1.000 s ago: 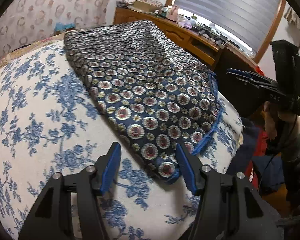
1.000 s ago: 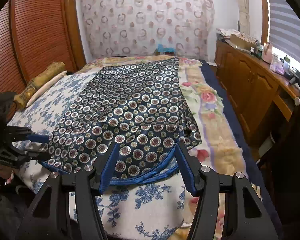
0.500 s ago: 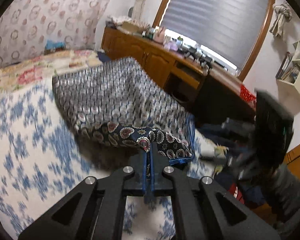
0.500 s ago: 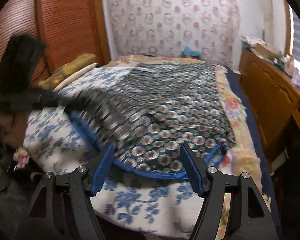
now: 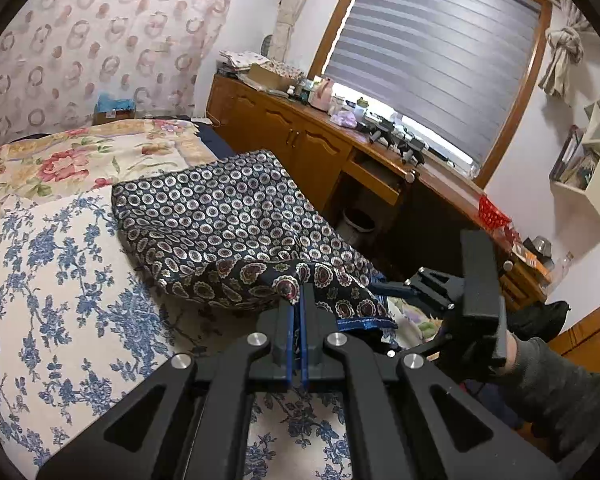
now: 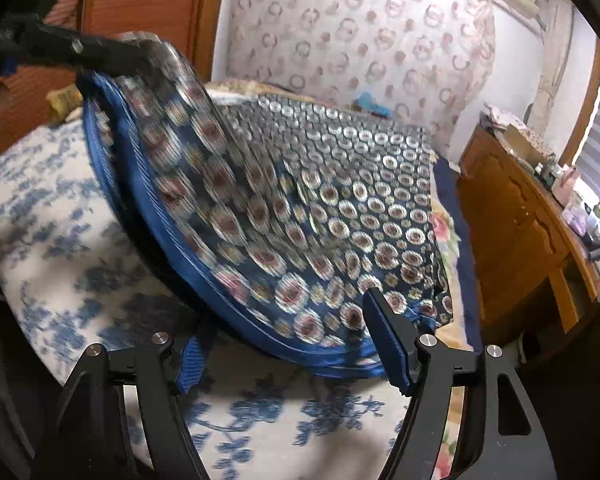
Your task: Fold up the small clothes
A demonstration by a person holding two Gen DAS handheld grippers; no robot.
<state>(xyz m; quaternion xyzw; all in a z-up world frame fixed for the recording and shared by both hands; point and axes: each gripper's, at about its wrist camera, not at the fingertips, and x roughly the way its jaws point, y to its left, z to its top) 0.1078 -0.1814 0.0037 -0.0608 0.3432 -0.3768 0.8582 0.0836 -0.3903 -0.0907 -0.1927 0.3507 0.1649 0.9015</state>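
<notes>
A navy cloth (image 5: pixel 228 216) printed with small round medallions and edged in blue lies on the bed. My left gripper (image 5: pixel 298 294) is shut on its near corner and holds that corner up off the bed, so the dark underside shows. From the right wrist view the raised corner hangs from the left gripper (image 6: pixel 146 54) at the top left, blurred. My right gripper (image 6: pixel 290 354) is open, and the cloth's blue hem (image 6: pixel 300 350) runs between its fingers without being pinched. The right gripper (image 5: pixel 392 290) also shows at the cloth's far corner.
A white bedcover with blue flowers (image 5: pixel 60 280) lies under the cloth, and a floral blanket (image 5: pixel 80 156) lies beyond it. A wooden cabinet (image 5: pixel 300 148) with cluttered top runs along the bed's right side under the window. A person's sleeve (image 5: pixel 548 372) is at the right.
My left gripper closed on the cloth's near corner and lifted it off the bed. My right gripper opened wider, rolled and moved down to the blue hem.
</notes>
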